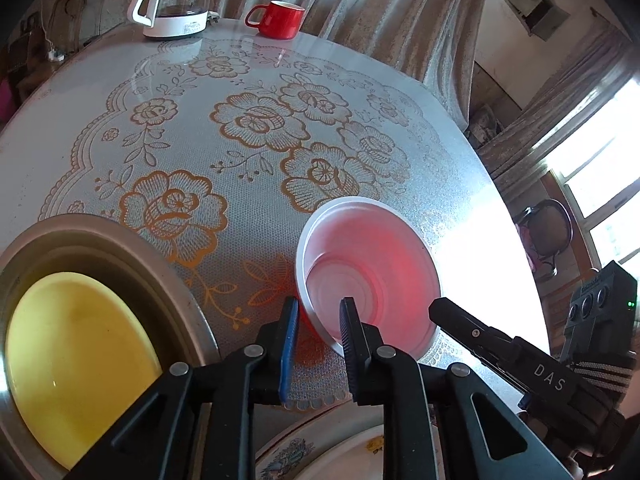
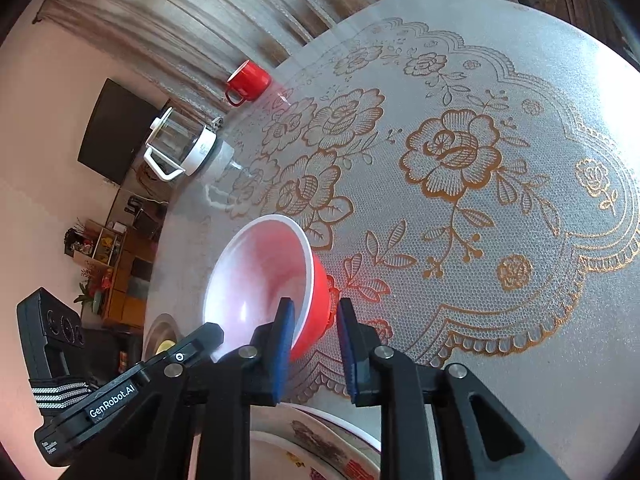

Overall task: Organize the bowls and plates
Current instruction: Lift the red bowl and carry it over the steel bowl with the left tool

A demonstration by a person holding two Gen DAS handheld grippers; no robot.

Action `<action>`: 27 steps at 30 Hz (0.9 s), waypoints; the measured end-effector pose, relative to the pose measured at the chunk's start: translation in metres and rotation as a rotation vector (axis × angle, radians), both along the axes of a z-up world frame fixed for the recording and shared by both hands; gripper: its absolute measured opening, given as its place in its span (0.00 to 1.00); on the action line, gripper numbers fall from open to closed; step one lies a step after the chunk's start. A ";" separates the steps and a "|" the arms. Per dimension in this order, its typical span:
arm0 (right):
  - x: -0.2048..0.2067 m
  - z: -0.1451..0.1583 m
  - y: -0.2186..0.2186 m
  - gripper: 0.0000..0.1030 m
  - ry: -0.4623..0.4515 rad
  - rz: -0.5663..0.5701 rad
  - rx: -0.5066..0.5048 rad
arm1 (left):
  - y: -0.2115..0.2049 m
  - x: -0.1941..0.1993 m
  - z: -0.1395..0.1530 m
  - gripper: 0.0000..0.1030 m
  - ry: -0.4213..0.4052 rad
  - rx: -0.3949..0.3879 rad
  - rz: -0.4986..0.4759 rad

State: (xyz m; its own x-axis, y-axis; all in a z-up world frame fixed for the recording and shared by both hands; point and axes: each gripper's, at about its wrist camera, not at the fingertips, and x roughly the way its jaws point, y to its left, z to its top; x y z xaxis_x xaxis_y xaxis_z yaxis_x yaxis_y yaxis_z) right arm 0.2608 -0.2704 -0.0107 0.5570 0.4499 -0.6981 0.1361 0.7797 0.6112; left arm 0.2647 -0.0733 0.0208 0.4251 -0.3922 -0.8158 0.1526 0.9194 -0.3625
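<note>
Left wrist view: our left gripper (image 1: 318, 320) straddles the near rim of the red bowl (image 1: 368, 276), one finger inside, one outside; fingers narrow, and we cannot tell whether the pads press the wall. The bowl stands on the lace-covered table (image 1: 240, 128), right of a metal basin (image 1: 160, 272) holding a yellow plate (image 1: 76, 364). A patterned plate (image 1: 304, 452) lies below.

Right wrist view: our right gripper (image 2: 316, 322) likewise straddles the bowl rim, fingers narrow, contact unclear
</note>
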 end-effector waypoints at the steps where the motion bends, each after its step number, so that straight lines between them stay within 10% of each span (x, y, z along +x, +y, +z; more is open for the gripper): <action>1: 0.001 0.000 0.003 0.13 -0.006 0.007 -0.009 | -0.003 -0.002 0.001 0.15 -0.018 0.013 -0.016; 27: -0.035 0.041 0.045 0.09 -0.128 0.112 -0.012 | 0.057 -0.068 0.044 0.14 -0.180 -0.087 0.060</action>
State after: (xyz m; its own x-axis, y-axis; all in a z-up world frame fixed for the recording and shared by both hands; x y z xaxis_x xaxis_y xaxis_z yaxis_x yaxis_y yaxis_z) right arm 0.2261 -0.2255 0.0305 0.5888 0.5065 -0.6299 -0.0306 0.7927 0.6088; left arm 0.1963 -0.0160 0.0648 0.5854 -0.4277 -0.6887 0.1680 0.8951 -0.4131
